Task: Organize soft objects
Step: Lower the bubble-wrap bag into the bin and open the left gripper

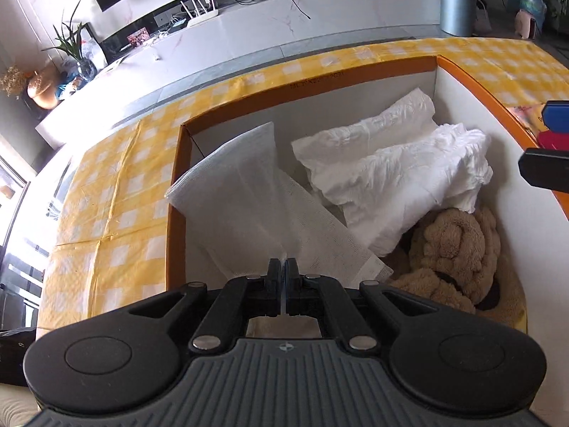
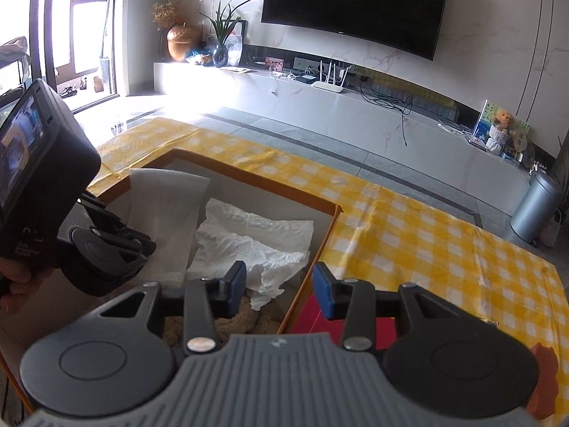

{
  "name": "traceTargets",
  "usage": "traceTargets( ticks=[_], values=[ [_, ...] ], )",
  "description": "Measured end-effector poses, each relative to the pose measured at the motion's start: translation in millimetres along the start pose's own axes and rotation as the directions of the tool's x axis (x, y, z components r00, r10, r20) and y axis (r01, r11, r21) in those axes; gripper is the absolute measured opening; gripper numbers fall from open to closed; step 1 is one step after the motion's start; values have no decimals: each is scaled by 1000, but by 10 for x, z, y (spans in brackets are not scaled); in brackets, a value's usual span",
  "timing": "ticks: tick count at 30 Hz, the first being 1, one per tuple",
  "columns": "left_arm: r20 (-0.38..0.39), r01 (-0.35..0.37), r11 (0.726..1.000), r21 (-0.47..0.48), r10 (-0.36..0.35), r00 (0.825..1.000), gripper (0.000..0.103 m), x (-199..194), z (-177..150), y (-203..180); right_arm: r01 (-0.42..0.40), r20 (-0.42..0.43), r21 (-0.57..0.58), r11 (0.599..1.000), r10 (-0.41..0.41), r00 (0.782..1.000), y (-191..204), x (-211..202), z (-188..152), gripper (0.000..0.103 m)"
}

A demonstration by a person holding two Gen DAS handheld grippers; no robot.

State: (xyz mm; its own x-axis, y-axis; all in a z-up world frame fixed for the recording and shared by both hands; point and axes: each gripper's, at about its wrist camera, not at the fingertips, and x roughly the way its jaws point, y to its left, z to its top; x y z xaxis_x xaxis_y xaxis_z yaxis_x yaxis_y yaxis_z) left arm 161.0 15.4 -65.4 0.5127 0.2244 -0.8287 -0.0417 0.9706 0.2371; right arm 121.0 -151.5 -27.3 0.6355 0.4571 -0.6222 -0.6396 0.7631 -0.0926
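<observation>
My left gripper (image 1: 283, 267) is shut on a white mesh cloth (image 1: 245, 192), which it holds inside an orange-rimmed cardboard box (image 1: 309, 83). The cloth leans against the box's left wall. Crumpled white soft items (image 1: 391, 174) lie in the box at the right, with a brown plush toy (image 1: 455, 249) below them. My right gripper (image 2: 279, 284) is open and empty, hovering over the box's right rim (image 2: 320, 249). The white items (image 2: 249, 242), the mesh cloth (image 2: 163, 206) and the left gripper's body (image 2: 103, 249) show in the right wrist view.
The box sits on a table with a yellow checked cloth (image 2: 426, 242). A red item (image 2: 313, 316) lies beside the box under my right gripper. A TV bench (image 2: 320, 106) and a grey bin (image 2: 537, 206) stand beyond the table.
</observation>
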Motion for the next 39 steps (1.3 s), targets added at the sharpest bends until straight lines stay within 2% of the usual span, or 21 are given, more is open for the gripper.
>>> traceTargets(
  ticks=[5,9,11,14,16,20,23,25,27,28,30,32,34,37,39],
  values=[
    [-40,48,998,47,-46,998,2,-73,-129,-20,-5,-16,-1,1000,5,1000,-23,41,-7,41],
    [-45,133,991,11,-133,990,3,-280,-193,94,-6,-24,-3,1000,6,1000,-25,104,-6,41],
    [19,144,989,-9,-144,989,6,-471,-185,160,-12,-26,-4,1000,12,1000,-28,129,-9,41],
    [142,159,985,-72,-147,979,7,-699,-81,281,-16,-23,-1,1000,16,1000,-29,159,-3,41],
    [161,167,981,-96,-150,975,7,-665,5,330,-17,-21,1,1000,18,1000,-27,171,-6,41],
    [95,156,978,-135,-144,985,7,-294,89,379,-24,-21,-6,1000,24,999,4,183,-8,41],
    [75,162,975,-150,-152,986,7,-179,63,395,-29,-21,-13,1000,29,999,26,178,-5,41],
    [79,152,976,-154,-141,987,16,-222,47,388,-32,-21,-15,999,32,999,31,174,-3,41],
    [109,155,976,-155,-139,984,51,-311,33,385,-30,-22,-17,999,30,999,31,176,-7,41],
    [118,165,975,-148,-149,982,56,-364,22,387,-28,-23,-15,1000,27,999,26,176,-8,41],
    [99,186,977,-107,-176,979,58,-461,-27,377,-16,-17,-13,1000,16,1000,18,168,-11,41],
    [34,200,980,14,-200,979,58,-515,-114,282,-2,-14,-11,1000,2,1000,0,151,-7,41],
    [14,196,977,83,-198,980,58,-549,-198,193,-4,-11,-4,1000,4,1000,-15,146,-7,41],
    [-19,229,969,89,-229,973,58,-444,-174,98,-6,-10,4,1000,6,1000,-25,159,-7,41],
    [-32,186,981,56,-185,982,58,-324,-105,39,-11,-14,0,1000,11,1000,-12,173,-15,41]
  ],
)
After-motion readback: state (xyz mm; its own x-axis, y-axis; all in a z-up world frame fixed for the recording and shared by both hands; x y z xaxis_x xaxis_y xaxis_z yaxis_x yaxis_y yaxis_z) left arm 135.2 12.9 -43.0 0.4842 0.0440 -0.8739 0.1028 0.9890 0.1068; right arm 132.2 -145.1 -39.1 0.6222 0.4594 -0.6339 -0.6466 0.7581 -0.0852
